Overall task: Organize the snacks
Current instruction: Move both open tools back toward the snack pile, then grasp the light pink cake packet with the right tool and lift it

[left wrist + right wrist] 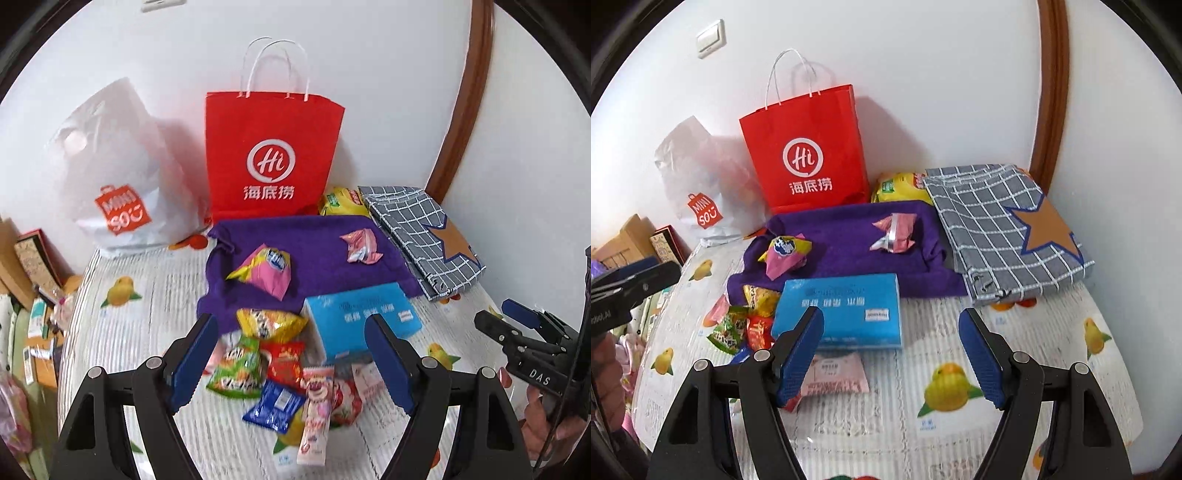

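Note:
A pile of small snack packets (284,373) lies on the fruit-print table cover, beside a blue box (364,321). My left gripper (293,363) is open and empty, hovering just above the pile. A purple cloth (317,254) behind holds a pink-yellow packet (267,271) and a pink wrapper (360,245). My right gripper (892,354) is open and empty, in front of the blue box (842,314), with a pink packet (836,376) under its left finger. The pile (742,321) shows at its left. The right gripper also shows in the left wrist view (517,321).
A red paper bag (271,158) and a white Miniso plastic bag (122,184) stand against the wall. A yellow chip bag (343,201) and a folded grey checked cloth (424,236) lie at the right. Boxes (29,266) sit off the table's left edge.

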Demonstrator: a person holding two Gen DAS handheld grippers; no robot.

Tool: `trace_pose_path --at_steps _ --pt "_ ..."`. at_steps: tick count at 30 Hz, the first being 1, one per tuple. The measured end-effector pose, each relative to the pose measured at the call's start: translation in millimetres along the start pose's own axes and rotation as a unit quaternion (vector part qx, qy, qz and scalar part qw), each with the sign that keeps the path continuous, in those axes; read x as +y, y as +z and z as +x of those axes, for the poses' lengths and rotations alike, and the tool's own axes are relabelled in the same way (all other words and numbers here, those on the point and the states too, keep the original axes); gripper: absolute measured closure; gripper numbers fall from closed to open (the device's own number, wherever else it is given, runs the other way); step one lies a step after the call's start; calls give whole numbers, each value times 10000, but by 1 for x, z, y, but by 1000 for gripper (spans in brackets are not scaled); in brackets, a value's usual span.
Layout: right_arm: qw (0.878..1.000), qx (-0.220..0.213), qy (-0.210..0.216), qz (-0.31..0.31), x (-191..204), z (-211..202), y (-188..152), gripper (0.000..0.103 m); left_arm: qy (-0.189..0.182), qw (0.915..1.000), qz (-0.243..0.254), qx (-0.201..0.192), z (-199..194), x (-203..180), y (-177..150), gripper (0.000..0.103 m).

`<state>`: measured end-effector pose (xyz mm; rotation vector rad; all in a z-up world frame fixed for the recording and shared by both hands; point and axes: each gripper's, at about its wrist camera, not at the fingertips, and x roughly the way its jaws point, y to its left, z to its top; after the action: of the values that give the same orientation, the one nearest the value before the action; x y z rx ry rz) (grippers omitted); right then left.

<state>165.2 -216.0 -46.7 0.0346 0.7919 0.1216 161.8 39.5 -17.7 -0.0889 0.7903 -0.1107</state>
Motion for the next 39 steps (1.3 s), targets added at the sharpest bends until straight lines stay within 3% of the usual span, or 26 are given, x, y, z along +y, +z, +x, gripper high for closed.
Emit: trace_pose_path --at_steps 13,23,33,39 --pt "9994 251 165 -152 16 15 -29 29 175 9975 -614 307 6 53 -38 23" --pt "9936 933 565 -290 39 84 -58 29 284 9938 -851 657 33 82 -64 23" --pt "9881 1355 662 -309 50 138 -68 28 233 9914 -979 840 59 97 -72 23" --pt "9911 1082 514 -588 58 144 -73 24 248 9906 -1018 883 71 102 -72 23"
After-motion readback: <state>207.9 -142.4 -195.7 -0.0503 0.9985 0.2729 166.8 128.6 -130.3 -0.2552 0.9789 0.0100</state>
